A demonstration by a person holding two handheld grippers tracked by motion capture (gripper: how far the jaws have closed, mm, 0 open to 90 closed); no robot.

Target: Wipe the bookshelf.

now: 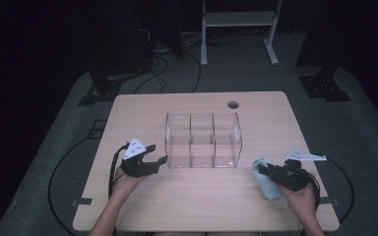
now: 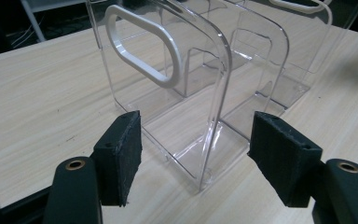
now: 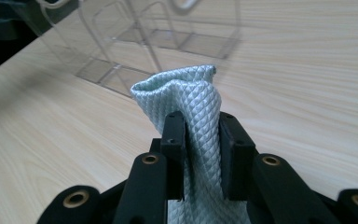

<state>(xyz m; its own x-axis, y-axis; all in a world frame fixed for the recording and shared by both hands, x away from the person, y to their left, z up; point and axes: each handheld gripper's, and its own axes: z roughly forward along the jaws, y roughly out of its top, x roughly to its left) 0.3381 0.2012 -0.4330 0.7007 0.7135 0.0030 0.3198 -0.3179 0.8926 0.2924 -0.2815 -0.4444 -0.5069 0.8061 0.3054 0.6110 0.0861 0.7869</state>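
While my right gripper [image 3: 203, 154] pinches the pale blue cloth [image 3: 186, 100] beside the clear organizer [image 1: 203, 140] mid-table, my left gripper [image 2: 196, 156] stands partly open, empty, at its near corner; unbraced, the light organizer could skid when I wipe
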